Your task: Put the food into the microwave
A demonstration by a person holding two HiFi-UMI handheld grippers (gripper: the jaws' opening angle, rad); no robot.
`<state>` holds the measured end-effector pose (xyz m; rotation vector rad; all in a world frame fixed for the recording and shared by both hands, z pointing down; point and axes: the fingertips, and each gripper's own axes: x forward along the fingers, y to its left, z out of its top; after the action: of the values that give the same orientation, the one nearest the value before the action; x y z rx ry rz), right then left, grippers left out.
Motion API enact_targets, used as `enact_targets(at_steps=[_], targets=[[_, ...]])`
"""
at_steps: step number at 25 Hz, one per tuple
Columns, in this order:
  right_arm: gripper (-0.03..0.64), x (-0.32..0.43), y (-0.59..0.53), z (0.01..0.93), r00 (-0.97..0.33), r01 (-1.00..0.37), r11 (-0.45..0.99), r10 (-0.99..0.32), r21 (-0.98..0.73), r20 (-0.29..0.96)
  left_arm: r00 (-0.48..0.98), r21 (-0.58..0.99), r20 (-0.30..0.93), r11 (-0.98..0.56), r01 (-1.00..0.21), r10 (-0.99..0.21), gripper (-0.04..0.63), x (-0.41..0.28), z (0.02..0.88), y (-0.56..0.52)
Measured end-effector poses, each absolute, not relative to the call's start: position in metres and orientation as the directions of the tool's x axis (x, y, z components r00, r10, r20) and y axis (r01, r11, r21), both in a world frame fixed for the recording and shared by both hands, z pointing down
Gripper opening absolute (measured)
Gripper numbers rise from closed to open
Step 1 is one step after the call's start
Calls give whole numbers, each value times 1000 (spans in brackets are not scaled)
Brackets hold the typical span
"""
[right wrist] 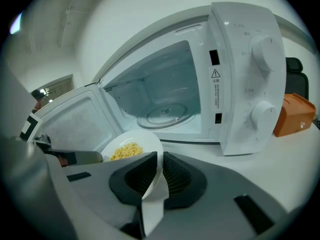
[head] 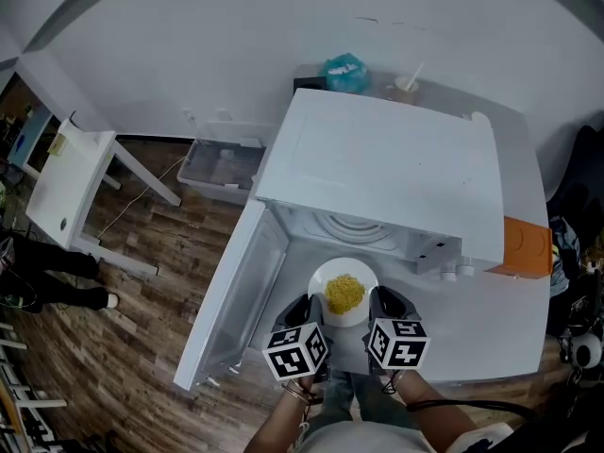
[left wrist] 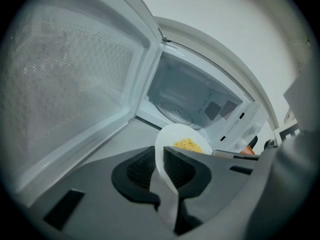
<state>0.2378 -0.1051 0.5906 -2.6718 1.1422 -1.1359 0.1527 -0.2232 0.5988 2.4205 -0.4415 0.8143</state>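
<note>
A: The white plate (head: 323, 276) is held up over the table (head: 491, 321), between its near edge and the open mouth of the microwave (head: 377, 159), and it is gripped from both sides!

B: Confirmed. The left gripper (left wrist: 162, 166) is clamped on the plate's left rim. The thin white edge is pinched between the two ribbed black pads (left wrist: 140, 169), and no gap is left.

A: The same is seen opposite. The right gripper (right wrist: 157, 176) is closed on the right rim, which is sandwiched tight between its jaws.

B: The food (head: 345, 293), a crumbly yellow heap, is piled in the middle of the plate.

A: The microwave door (head: 229, 300) is swung wide open to the left. The cavity is laid bare, and the glass turntable (right wrist: 162, 115) is shown on its floor.

B: The plate is kept just outside that opening. It is not yet set inside.

A: Two round knobs (right wrist: 265, 46) are stacked on the control panel at the microwave's right side.

B: An orange box (head: 527, 246) is parked just beside the microwave, towards the table's right edge.

A: Along the far edge, behind the microwave, a teal bag (head: 344, 72) and a cup (head: 408, 85) with a stick in it are spotted.

B: Down on the wooden floor, past the left edge, a clear plastic bin (head: 222, 168) is tucked against the wall, and a small white side table (head: 71, 173) is seen further left.
</note>
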Motion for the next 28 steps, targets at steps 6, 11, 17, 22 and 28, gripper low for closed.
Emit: enact_targets(at_steps=[6,11,17,22,28], targets=[[35,242,-104,576,480,-616,-731,-643,-292,597,770,380,624,-809,-449,-135,55,160,584,-225],[35,246,-102,569,489,-613,-733,-645,-295,588,776,377,615,-814,-442,-136,54,167,577,-226],[35,255,-104,566,506,-605,-740,-644,-296,574,780,383,610,-810,-444,-139,54,179,577,-230],[35,266,-111,564,529,-580,-752,-641,-314,557,788,393,598,-802,-451,-150,54,190,576,-238],[35,281,-118,562,550,-564,-761,-635,-320,541,793,397,590,-801,-448,-151,54,203,577,-245]])
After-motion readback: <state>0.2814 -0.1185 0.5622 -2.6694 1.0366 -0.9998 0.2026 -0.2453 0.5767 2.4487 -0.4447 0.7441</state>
